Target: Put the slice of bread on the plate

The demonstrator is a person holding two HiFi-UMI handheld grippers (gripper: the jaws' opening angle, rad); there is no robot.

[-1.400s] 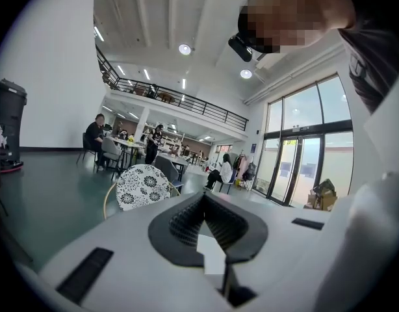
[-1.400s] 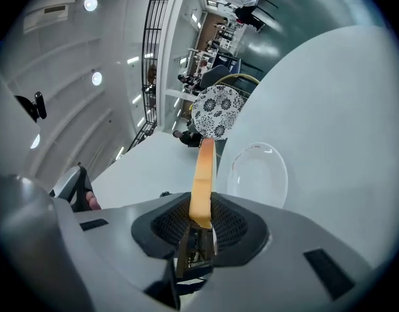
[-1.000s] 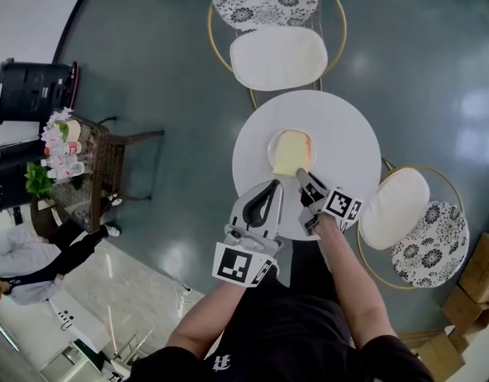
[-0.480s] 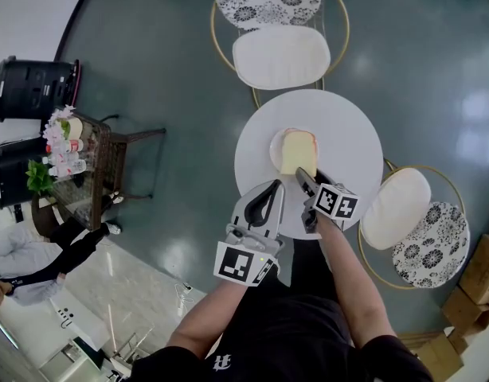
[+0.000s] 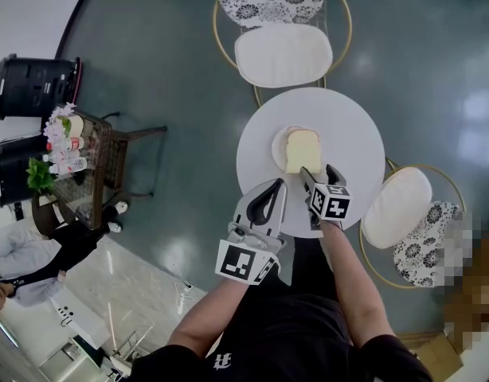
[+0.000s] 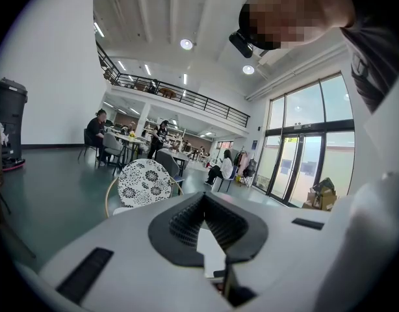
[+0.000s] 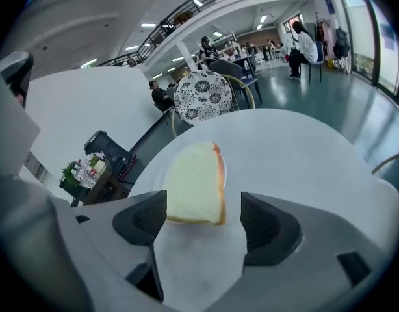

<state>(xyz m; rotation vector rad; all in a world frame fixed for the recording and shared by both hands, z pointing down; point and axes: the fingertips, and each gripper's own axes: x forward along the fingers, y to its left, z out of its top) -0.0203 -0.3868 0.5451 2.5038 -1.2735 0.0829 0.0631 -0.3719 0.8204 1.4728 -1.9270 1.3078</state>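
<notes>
1. Slice of bread (image 5: 302, 150) lies flat on plate (image 5: 277, 148); placement looks done.
2. My right gripper (image 5: 320, 173), just beside plate: jaws opening, gripping nothing; left gripper (image 5: 274, 186) pressed together, empty.
3. Remaining: withdraw only, I judge.

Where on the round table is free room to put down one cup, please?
Free: the wide bare crescent of the table right of the plate, and the far strip toward the cream chair. Crowded: the near edge, where the left gripper hangs and the right gripper has its jaws opening, pads off the bread.
</notes>
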